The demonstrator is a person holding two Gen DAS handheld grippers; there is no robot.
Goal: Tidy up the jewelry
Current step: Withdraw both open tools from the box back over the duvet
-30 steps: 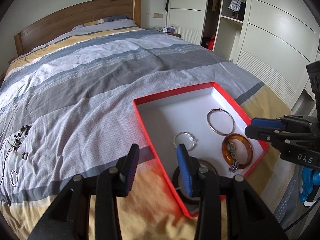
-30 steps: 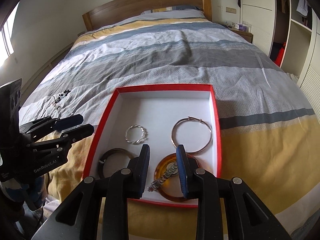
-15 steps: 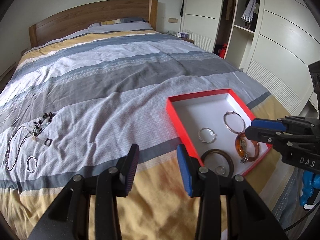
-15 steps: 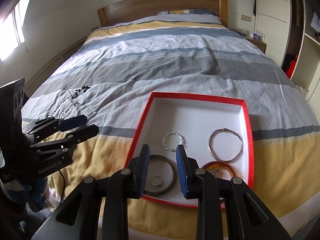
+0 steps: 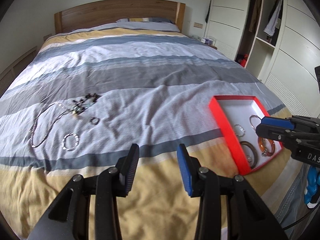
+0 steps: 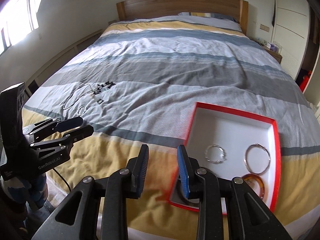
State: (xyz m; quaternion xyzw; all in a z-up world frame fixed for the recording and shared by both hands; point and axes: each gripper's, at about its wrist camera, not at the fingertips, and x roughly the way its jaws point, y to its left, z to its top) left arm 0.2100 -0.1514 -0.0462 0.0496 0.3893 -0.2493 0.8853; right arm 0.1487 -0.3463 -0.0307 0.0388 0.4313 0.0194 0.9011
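Note:
A red box with a white inside [image 5: 221, 113] [image 6: 275, 140] lies on the bed at the right and holds several bangles and rings. Loose jewelry lies on the bedspread at the left: a silver chain necklace [image 5: 39, 128] [image 6: 69, 101], a dark beaded piece [image 5: 86, 101] [image 6: 103, 87], a small dark ring [image 5: 94, 120] [image 6: 100, 101] and a silver bracelet [image 5: 70, 141] [image 6: 82, 109]. My left gripper [image 5: 158, 166] [image 6: 74, 127] is open and empty over the yellow stripe, short of the loose pieces. My right gripper [image 6: 163, 169] [image 5: 264, 125] is open and empty at the box's left edge.
The striped bedspread [image 5: 140, 80] covers a wide bed with a wooden headboard [image 5: 120, 14]. White wardrobes [image 5: 290, 30] stand at the right. A window [image 6: 18, 20] is at the left.
Both grippers have swung left, away from the box and toward the loose jewelry. The box has shifted to the right in both views. Both grippers stay open and empty.

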